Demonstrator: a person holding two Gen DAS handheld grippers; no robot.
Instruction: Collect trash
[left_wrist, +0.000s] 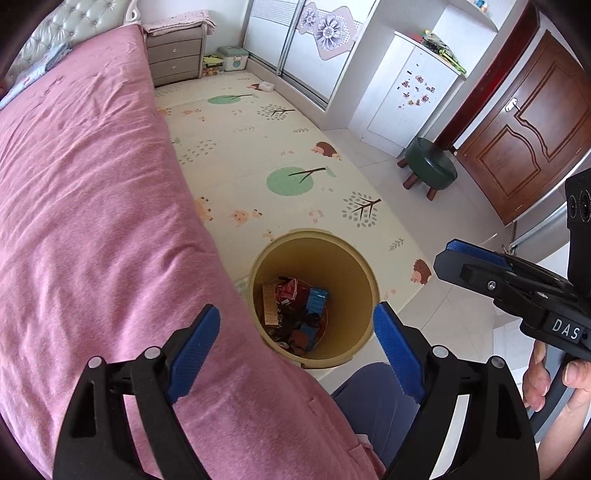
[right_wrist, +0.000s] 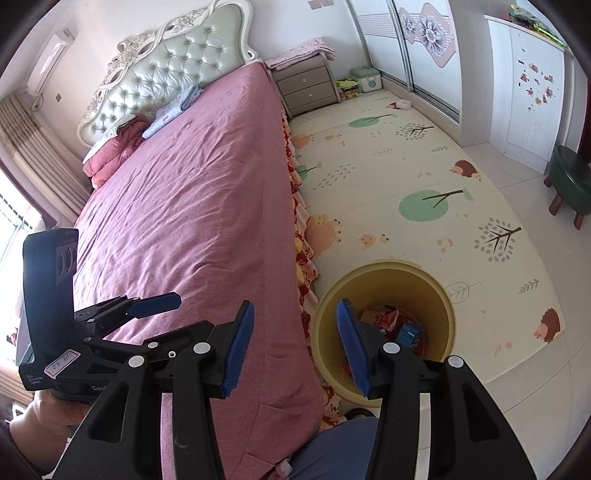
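Trash (left_wrist: 295, 314) already sits at the bottom of the yellow bin (left_wrist: 354, 280), which stands on the play mat (left_wrist: 266, 147) just beside the pink-covered bed (left_wrist: 92, 184): wrappers and a small blue box, by the look of it. Your left hand-held gripper (left_wrist: 297, 349) hangs above the bed edge and the bin with its blue pads spread wide and nothing between them; your right hand-held gripper (right_wrist: 295, 349) is likewise spread and empty, over the bin's near rim. You seem to be between pieces, with a drop-off done or a search starting. No loose litter shows clearly on the bed or mat, though a small white item (left_wrist: 266, 86) lies far off by the wardrobe (left_wrist: 295, 44). Your next move probably calls for scanning the room and carrying a gripper to whatever remains.
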